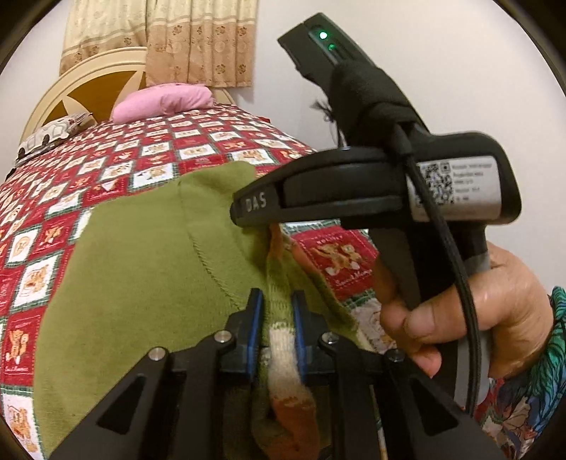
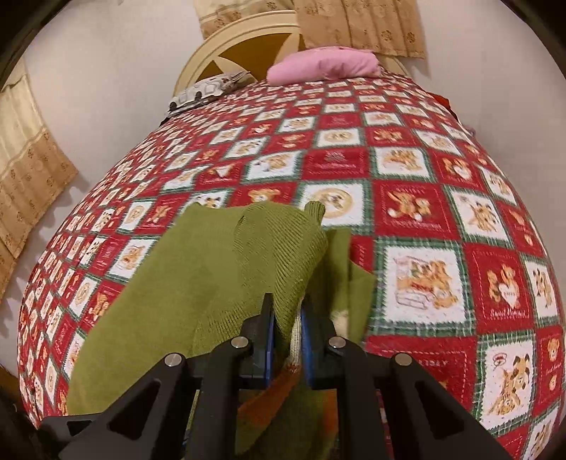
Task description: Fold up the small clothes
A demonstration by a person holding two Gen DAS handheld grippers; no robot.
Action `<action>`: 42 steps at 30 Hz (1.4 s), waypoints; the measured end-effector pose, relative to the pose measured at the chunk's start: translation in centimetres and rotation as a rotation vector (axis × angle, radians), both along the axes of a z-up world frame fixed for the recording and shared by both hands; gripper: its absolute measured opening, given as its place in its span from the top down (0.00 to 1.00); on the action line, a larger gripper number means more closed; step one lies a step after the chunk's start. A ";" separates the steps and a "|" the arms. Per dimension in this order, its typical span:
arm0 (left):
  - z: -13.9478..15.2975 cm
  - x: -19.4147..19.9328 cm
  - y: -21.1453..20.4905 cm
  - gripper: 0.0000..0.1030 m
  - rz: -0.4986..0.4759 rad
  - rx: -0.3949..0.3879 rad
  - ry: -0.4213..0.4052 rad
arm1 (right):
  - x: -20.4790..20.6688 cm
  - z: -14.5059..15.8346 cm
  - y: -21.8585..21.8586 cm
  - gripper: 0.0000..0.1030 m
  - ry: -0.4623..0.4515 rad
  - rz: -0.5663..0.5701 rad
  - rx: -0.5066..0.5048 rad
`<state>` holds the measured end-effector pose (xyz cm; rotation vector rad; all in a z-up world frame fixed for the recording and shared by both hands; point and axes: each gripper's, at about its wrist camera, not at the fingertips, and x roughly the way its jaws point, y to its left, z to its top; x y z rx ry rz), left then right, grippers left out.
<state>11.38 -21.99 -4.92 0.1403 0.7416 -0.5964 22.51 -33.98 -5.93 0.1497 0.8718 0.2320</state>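
Observation:
A small olive-green knit sweater (image 1: 141,269) with a cream and orange striped edge lies on the bed. My left gripper (image 1: 276,300) is shut on its striped edge near the bed's front. The right gripper's body (image 1: 353,191) shows to the right in the left wrist view, held in a hand. In the right wrist view the sweater (image 2: 198,276) hangs bunched and lifted off the quilt. My right gripper (image 2: 287,308) is shut on a fold of it.
The bed carries a red, white and green teddy-bear quilt (image 2: 406,212). A pink pillow (image 2: 325,65) and a grey-and-white pillow (image 2: 201,90) lie by the cream headboard (image 2: 247,32). Curtains hang behind. A white wall stands to the right.

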 end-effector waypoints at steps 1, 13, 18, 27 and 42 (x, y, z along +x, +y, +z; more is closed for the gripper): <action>-0.1 -0.1 -0.3 0.84 -0.004 0.005 -0.004 | 0.0 -0.2 -0.2 0.88 0.001 -0.001 0.002; 0.0 -1.2 -1.0 0.86 -0.091 0.000 0.040 | 0.0 -2.7 -3.0 0.88 0.019 -0.081 0.067; 1.7 -5.0 4.4 0.40 -0.164 -0.043 0.013 | -4.0 0.1 -4.0 0.77 -0.039 -0.170 -0.044; 0.5 -7.6 15.1 0.35 -0.024 -0.041 0.041 | -17.4 4.3 -1.4 0.65 -0.124 -0.131 -0.014; 1.1 -0.8 18.9 0.35 0.250 -0.053 0.011 | -14.4 -1.5 7.6 0.83 0.033 0.046 -0.186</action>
